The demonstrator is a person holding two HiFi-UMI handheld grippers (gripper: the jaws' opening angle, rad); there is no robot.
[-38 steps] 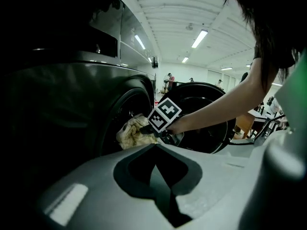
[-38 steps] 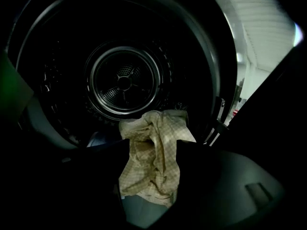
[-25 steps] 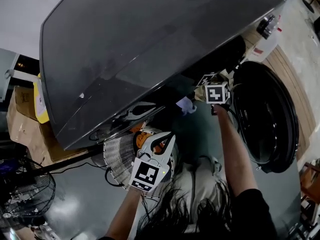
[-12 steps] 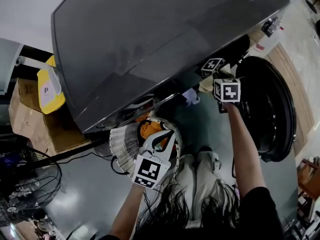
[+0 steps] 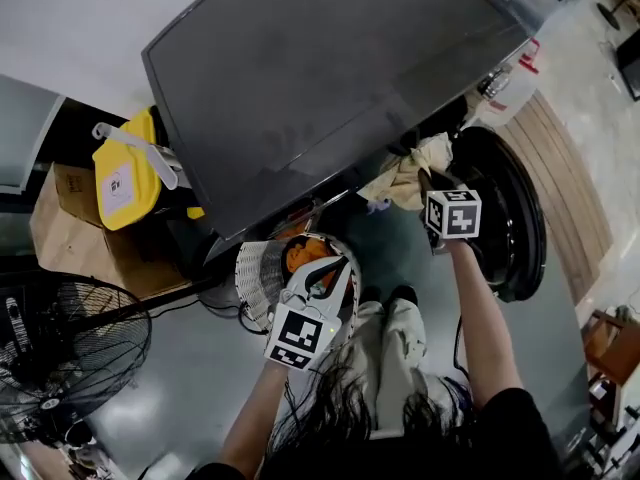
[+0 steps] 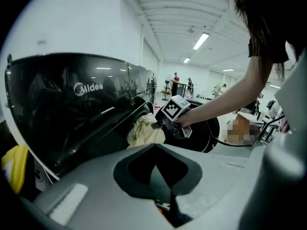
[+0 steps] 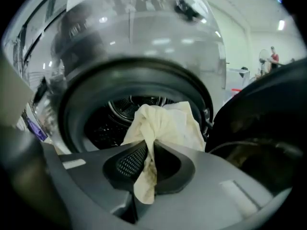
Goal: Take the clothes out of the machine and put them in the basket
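The dark washing machine (image 5: pixel 330 98) stands with its round door (image 5: pixel 510 218) swung open. My right gripper (image 5: pixel 428 180) is shut on a cream cloth (image 5: pixel 405 180) just outside the door opening. In the right gripper view the cloth (image 7: pixel 165 123) hangs pinched between the jaws of my right gripper (image 7: pixel 147 145), with the steel drum (image 7: pixel 129 107) behind it. My left gripper (image 5: pixel 322 280) hovers over the white basket (image 5: pixel 258 286), which holds an orange garment (image 5: pixel 300 256). The left gripper (image 6: pixel 154 146) has its jaws together on nothing. From it I see the cloth (image 6: pixel 144 131) at the machine's front.
A yellow container (image 5: pixel 125 173) and a cardboard box (image 5: pixel 65 228) sit left of the machine. A black floor fan (image 5: pixel 60 358) stands at the lower left. A white jug (image 5: pixel 512 76) and wooden boards (image 5: pixel 570 168) are at the right. The person's legs are beside the basket.
The right gripper has drawn back from the drum, and the cream cloth now shows in its jaws outside the opening. The left gripper has stayed over the basket.
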